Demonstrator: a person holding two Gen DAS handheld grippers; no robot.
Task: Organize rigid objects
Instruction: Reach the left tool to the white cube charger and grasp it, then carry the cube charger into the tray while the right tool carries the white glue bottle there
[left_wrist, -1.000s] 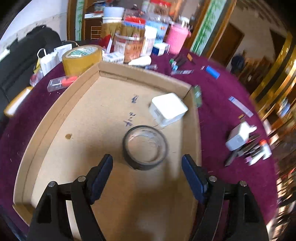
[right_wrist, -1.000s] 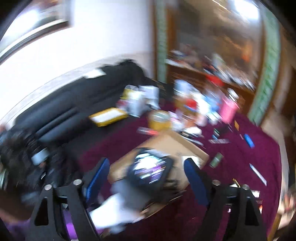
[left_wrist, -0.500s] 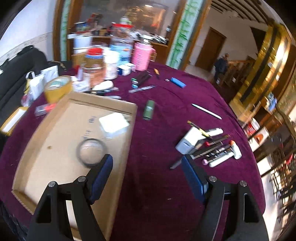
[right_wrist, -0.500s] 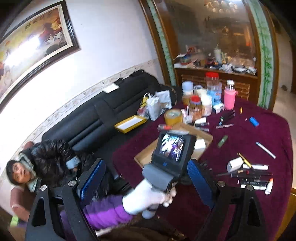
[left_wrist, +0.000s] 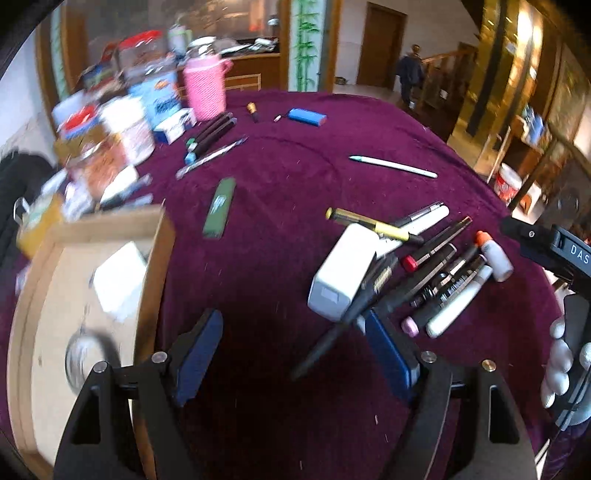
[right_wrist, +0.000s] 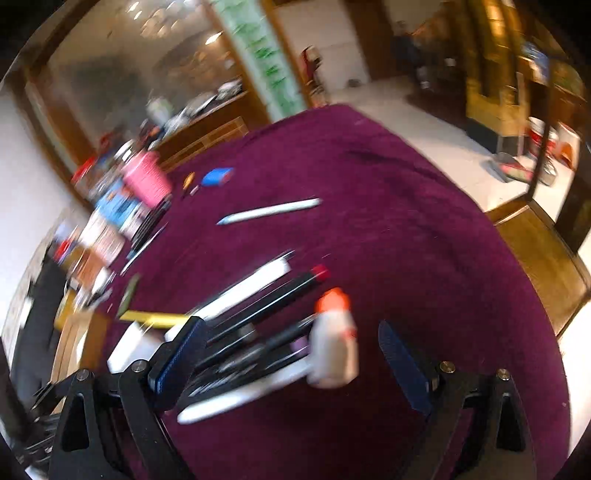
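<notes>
On the maroon-clothed worktop (left_wrist: 295, 155), the cardboard tray (left_wrist: 155, 266) holds only a white block (left_wrist: 118, 280) and tape ring (left_wrist: 88, 354), while beside it pens (left_wrist: 436, 273) await the empty left gripper (left_wrist: 291, 354), jaws apart, and the empty right gripper (right_wrist: 295, 354), jaws opening.

white bottle (right_wrist: 332, 347) between opening claw (right_wrist: 291, 360)

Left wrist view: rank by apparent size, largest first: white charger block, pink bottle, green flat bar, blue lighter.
1. white charger block, though it sits nearest the camera, which inflates it
2. pink bottle
3. green flat bar, longer than the bottle is tall, but thin
4. blue lighter, clearly smallest
</notes>
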